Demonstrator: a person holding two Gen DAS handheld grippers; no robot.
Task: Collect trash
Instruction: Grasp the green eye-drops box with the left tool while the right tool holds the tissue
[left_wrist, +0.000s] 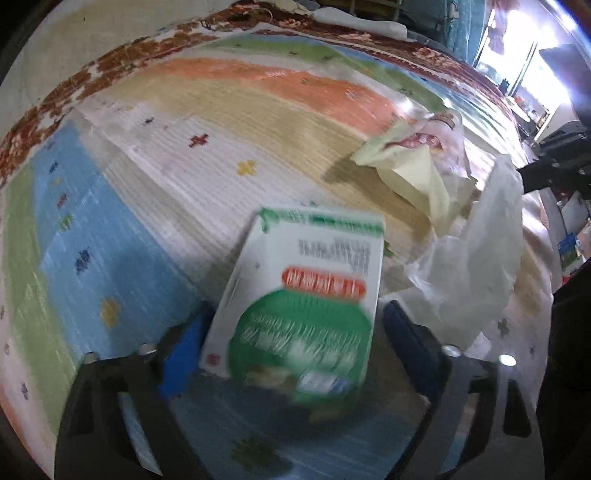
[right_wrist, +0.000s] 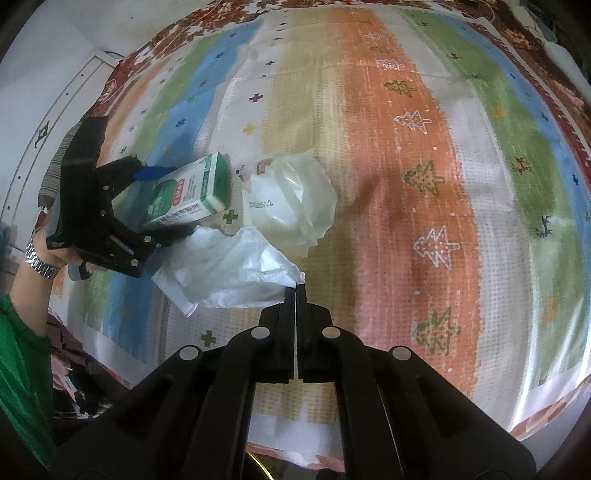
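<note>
A green and white carton (left_wrist: 306, 295) lies tilted on the striped rug (left_wrist: 221, 110), blurred in the left wrist view. My left gripper (left_wrist: 295, 314) stands around it, one finger close to each side, and I see no firm press. From the right wrist view the same carton (right_wrist: 184, 192) sits between the left gripper's (right_wrist: 173, 201) blue-padded fingers. My right gripper (right_wrist: 295, 290) is shut, pinching a corner of a white plastic bag (right_wrist: 229, 269) that spreads out on the rug beside the carton. A crumpled translucent wrapper (right_wrist: 291, 199) lies just beyond the bag.
A hand with a metal watch (right_wrist: 40, 264) and a green sleeve (right_wrist: 22, 369) hold the left gripper. The rug (right_wrist: 424, 184) stretches wide to the right, with a red patterned border (right_wrist: 569, 110). White floor (right_wrist: 55, 74) lies past its far left edge.
</note>
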